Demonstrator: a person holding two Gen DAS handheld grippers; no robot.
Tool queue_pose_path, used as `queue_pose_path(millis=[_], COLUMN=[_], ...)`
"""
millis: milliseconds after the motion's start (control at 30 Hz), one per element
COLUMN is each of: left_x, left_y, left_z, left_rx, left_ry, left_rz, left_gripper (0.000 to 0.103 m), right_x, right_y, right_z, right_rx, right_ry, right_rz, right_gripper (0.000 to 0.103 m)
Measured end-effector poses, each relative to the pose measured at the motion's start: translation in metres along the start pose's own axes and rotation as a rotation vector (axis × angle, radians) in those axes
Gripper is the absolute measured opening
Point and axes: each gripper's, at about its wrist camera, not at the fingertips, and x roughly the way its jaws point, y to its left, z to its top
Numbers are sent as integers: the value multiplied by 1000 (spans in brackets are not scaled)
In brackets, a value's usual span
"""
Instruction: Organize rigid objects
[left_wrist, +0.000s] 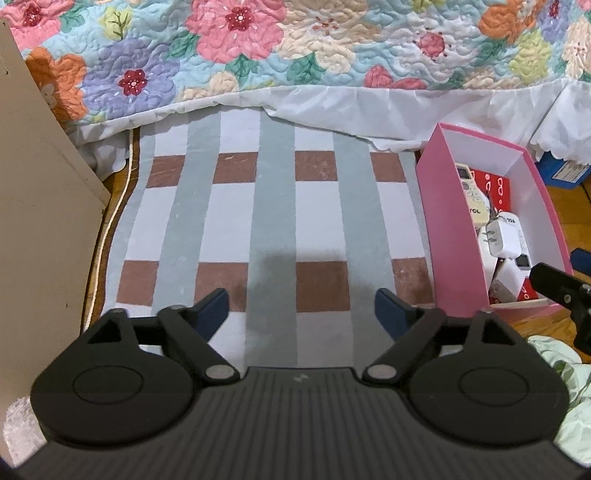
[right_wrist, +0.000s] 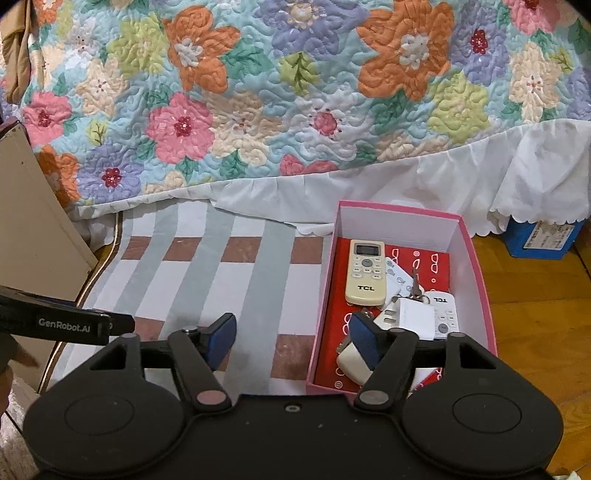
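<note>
Your left gripper (left_wrist: 301, 308) hangs over the striped rug (left_wrist: 273, 206) with its jaws spread wide and nothing between them, only rug below. Your right gripper (right_wrist: 291, 338) also stands with its jaws apart, gripping nothing: its left finger is over the rug, its right finger reaches over the near end of the pink box (right_wrist: 476, 266).

The box sits on the floor at the rug's right edge, just below the white frill of the flowered quilt (right_wrist: 295, 92). Inside it, on a red patterned lining, lie a cream TCL remote (right_wrist: 365, 273), a white plug adapter (right_wrist: 410, 314) just beside it, a second smaller white remote (right_wrist: 445, 314) behind the adapter, and a bunch of keys (right_wrist: 415, 286) (partly hidden among the others). A rounded white item (right_wrist: 351, 360) lies at the near end under your right finger; you cannot tell what it is.
</note>
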Motion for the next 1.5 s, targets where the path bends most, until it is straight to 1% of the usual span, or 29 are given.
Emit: queue_pose_path(millis=[67, 167, 200, 233, 267, 333, 433, 567, 700, 867, 967, 1133, 1333, 1500], left_x=[0, 1, 1, 1, 0, -2, -6, -8, -8, -6, -4, -2, -2, -3], left_y=[-3, -7, -9, -11, -12, -15, -18, -23, -24, -25, -25, -22, -20, -20], left_z=[1, 2, 3, 3, 3, 1, 0, -3, -5, -6, -6, -7, -7, -7], left_rx=[8, 23, 28, 32, 35, 38, 26, 26, 21, 26, 33, 31, 26, 25], left_ry=[22, 56, 69, 79, 85, 84, 86, 88, 97, 111, 117, 122, 119, 118], left_rz=[17, 36, 43, 51, 59, 66, 56, 59, 60, 84, 102, 99, 105, 106], left_gripper=[91, 92, 92, 92, 92, 92, 92, 92, 92, 92, 92, 92, 92, 92], right_x=[-1, -1, -1, 1, 2, 8, 11, 11, 7, 0, -3, -3, -2, 1], right_y=[-1, -3, -3, -3, -3, -2, -3, -11, -19, -26, -27, -26, -24, -31], right_z=[1, 2, 3, 5, 7, 10, 9, 9, 9, 8, 7, 8, 9, 8], right_rx=[2, 5, 7, 11, 7, -29, -54, -19, 26, 82, 84, 81, 77, 85], right_ry=[7, 22, 34, 58, 79, 130, 144, 170, 176, 185, 182, 183, 184, 195], right_rz=[-12, -32, -44, -69, -87, -119, -157, -131, -133, -124, -119, -103, -104, -116], right_gripper=[78, 87, 93, 96, 96, 97, 97, 97, 97, 97, 97, 97, 97, 97])
